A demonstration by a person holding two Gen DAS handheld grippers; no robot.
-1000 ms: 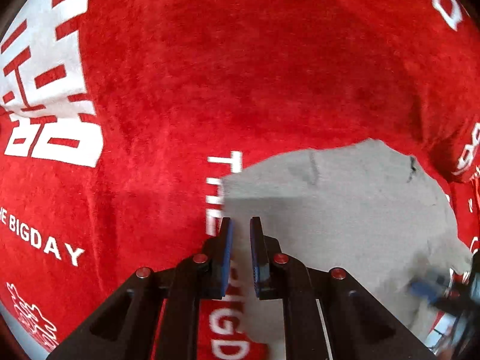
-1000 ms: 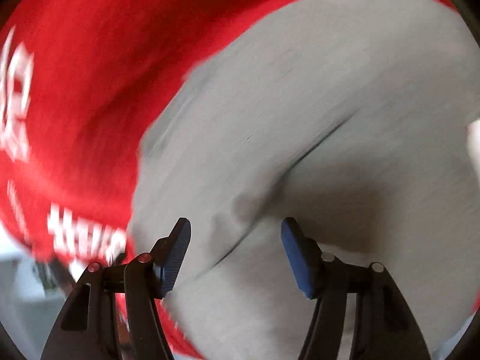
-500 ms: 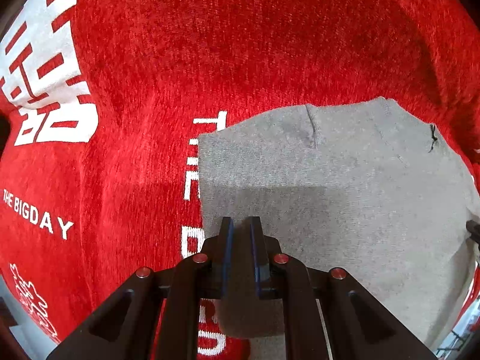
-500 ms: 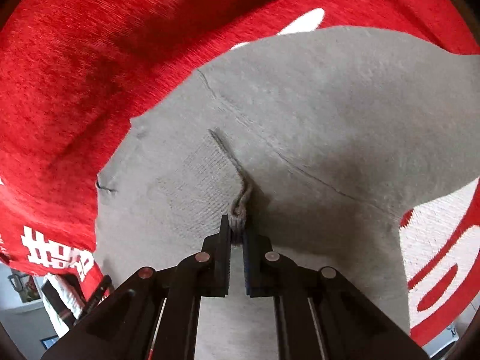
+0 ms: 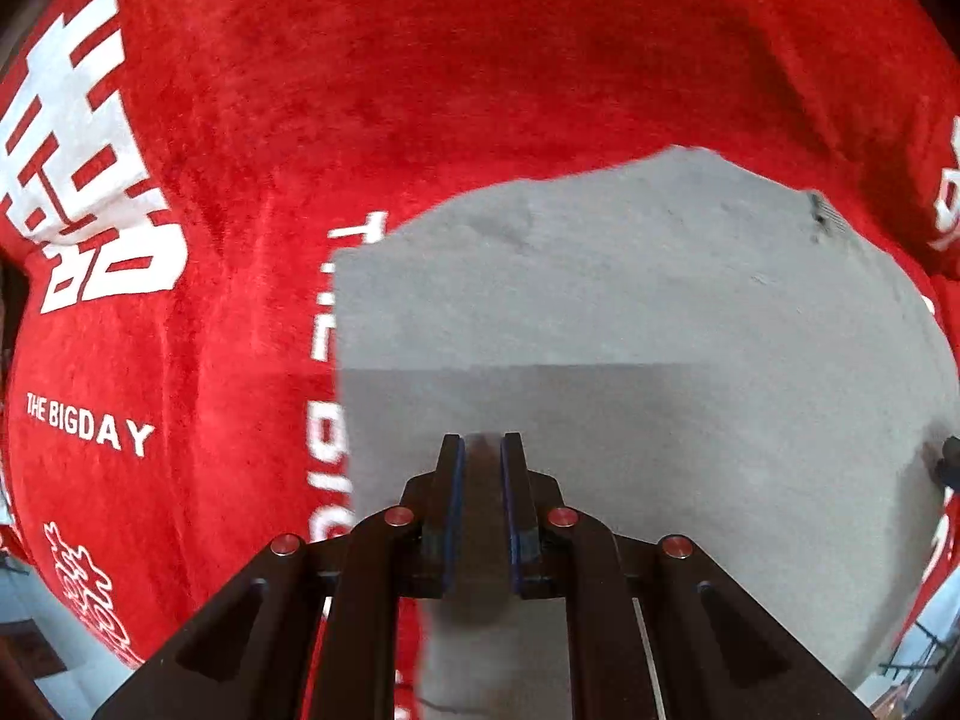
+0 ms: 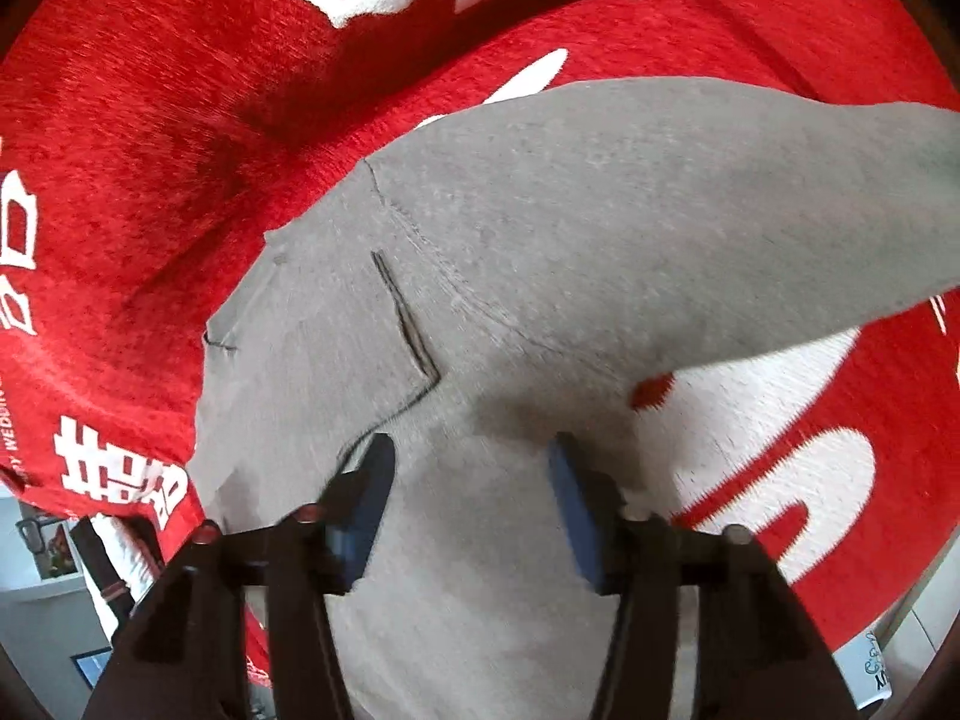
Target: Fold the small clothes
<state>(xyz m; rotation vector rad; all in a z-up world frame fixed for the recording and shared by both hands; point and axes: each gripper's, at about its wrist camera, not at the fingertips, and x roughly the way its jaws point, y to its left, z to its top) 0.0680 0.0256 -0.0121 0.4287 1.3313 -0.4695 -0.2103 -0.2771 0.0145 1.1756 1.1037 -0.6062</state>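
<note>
A grey garment [image 5: 630, 312] lies spread on a red plush blanket [image 5: 420, 90] with white lettering. My left gripper [image 5: 480, 444] is shut on the garment's near edge, with grey cloth between its blue pads. In the right wrist view the same grey garment [image 6: 570, 228] shows a stitched seam and a dark pocket slit. My right gripper [image 6: 471, 456] is open just above the cloth, beside the slit, holding nothing.
The red blanket [image 6: 150, 150] covers the whole work surface, with folds at the back. Past its near edge, room clutter [image 6: 54, 546] shows at lower left and a white mug [image 6: 870, 672] at lower right.
My right gripper was shut on a pinch of the grey cloth half a second ago; it has opened and let the cloth drop flat. My left gripper stays shut on the garment edge.
</note>
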